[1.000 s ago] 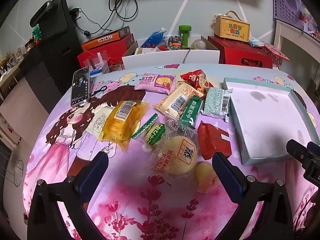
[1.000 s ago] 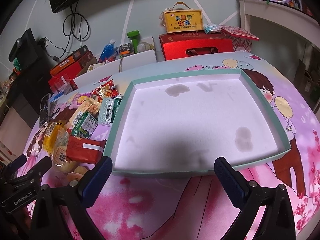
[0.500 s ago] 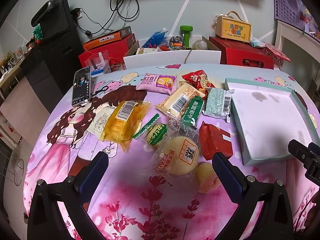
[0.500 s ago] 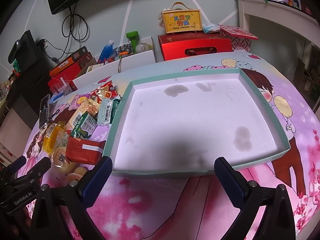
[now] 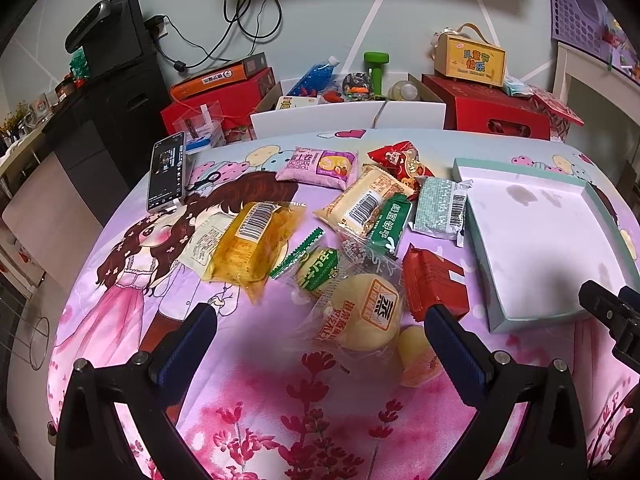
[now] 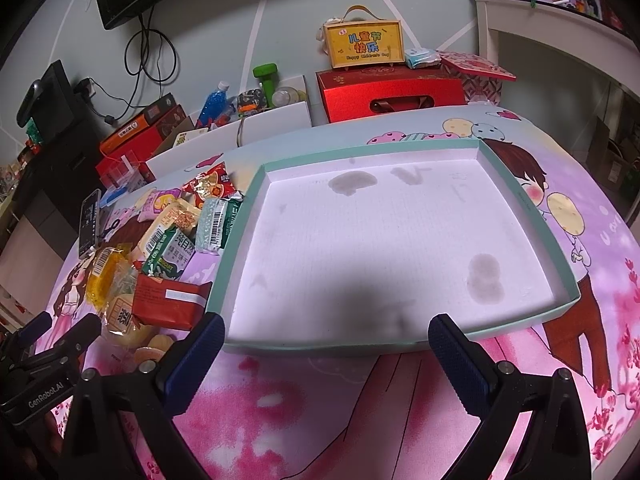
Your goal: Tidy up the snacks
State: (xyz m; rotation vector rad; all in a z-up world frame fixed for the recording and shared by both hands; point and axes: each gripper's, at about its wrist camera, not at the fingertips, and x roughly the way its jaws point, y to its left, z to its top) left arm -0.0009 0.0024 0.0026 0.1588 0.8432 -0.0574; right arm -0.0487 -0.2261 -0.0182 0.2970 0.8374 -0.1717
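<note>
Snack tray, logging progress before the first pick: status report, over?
Left hand-held gripper open, empty, over the snack pile. Right hand-held gripper open at the tray near rim. Tray holds no snacks. Nothing in the way.

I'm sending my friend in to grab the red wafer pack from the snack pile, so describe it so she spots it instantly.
Find the shallow teal-rimmed tray on the cartoon tablecloth. The snacks lie just left of it; the red wafer pack is the snack nearest the tray's near corner, beside a round pale bun. It is flat, solid red with a white stripe, unlike the crinkly red bag at the far end.
</note>
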